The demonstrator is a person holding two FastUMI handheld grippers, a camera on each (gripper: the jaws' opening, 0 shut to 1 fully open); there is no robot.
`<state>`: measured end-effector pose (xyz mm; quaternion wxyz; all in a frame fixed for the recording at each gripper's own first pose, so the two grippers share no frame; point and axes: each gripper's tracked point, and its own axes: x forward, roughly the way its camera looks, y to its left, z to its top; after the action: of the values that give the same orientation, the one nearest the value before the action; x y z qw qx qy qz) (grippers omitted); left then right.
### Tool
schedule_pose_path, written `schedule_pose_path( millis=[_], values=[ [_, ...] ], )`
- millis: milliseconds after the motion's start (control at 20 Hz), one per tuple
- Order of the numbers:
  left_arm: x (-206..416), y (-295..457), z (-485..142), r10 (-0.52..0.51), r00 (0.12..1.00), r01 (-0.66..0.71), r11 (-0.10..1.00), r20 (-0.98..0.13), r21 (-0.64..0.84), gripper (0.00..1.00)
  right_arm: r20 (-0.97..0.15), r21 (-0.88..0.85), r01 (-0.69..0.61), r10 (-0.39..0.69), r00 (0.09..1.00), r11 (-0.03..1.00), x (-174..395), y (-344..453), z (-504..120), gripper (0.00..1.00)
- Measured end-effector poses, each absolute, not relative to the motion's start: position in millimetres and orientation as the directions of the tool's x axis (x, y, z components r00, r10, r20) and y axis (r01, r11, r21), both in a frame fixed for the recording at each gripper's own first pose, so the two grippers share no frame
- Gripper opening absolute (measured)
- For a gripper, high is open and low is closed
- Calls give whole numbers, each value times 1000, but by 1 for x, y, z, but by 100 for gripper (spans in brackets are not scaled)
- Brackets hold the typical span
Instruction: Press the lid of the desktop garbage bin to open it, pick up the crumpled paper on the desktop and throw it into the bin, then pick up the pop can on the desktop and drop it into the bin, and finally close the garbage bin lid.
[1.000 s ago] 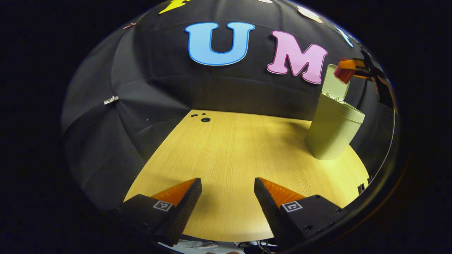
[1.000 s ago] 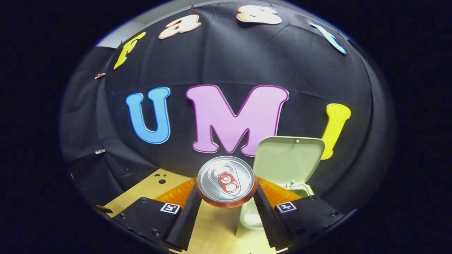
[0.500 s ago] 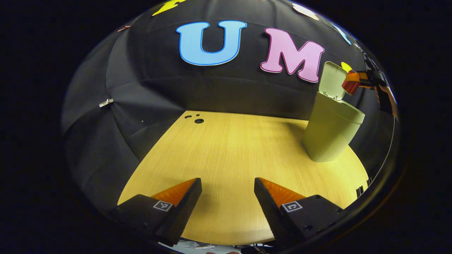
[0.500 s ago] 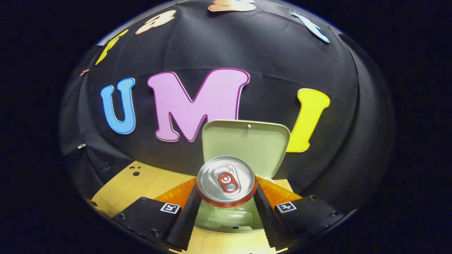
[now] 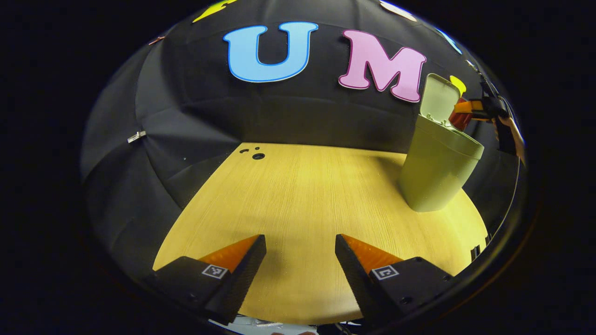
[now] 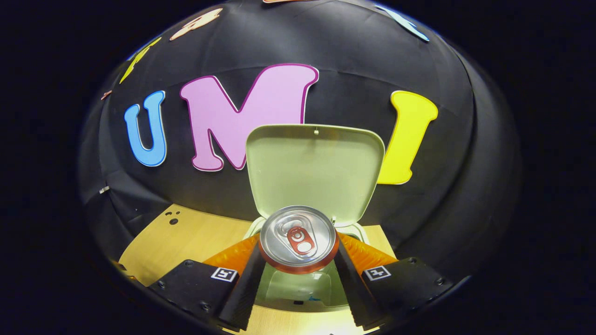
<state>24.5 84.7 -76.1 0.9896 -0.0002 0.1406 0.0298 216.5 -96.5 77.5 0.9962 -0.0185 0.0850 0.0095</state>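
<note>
The right gripper grasps the pop can, with one finger pressed on each side of it. The can's silver top faces the camera, and it hangs right over the open mouth of the green garbage bin. The bin's lid stands up straight behind the can. In the left gripper view, the left gripper is low over the wooden table with its jaws apart and nothing between them. The bin stands far off on the right side of the table, and the can sits above it.
</note>
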Motion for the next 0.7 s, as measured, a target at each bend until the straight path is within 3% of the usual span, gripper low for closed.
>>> schedule_pose_path(
  millis=[300, 550, 700],
  values=[
    [19, 86, -77, 75, 955, -72, 997, -286, 19, 96, -207, -56, -29, 17, 978, 998, 231, -92, 56, 86],
    [14, 89, -84, 92, 948, -91, 996, -306, 18, 96, -159, -75, -33, 21, 987, 997, 235, -88, 74, 98],
    [19, 85, -86, 98, 946, -100, 995, -309, 10, 96, -110, -93, -16, 5, 994, 995, 235, -90, 101, 97]
  ],
)
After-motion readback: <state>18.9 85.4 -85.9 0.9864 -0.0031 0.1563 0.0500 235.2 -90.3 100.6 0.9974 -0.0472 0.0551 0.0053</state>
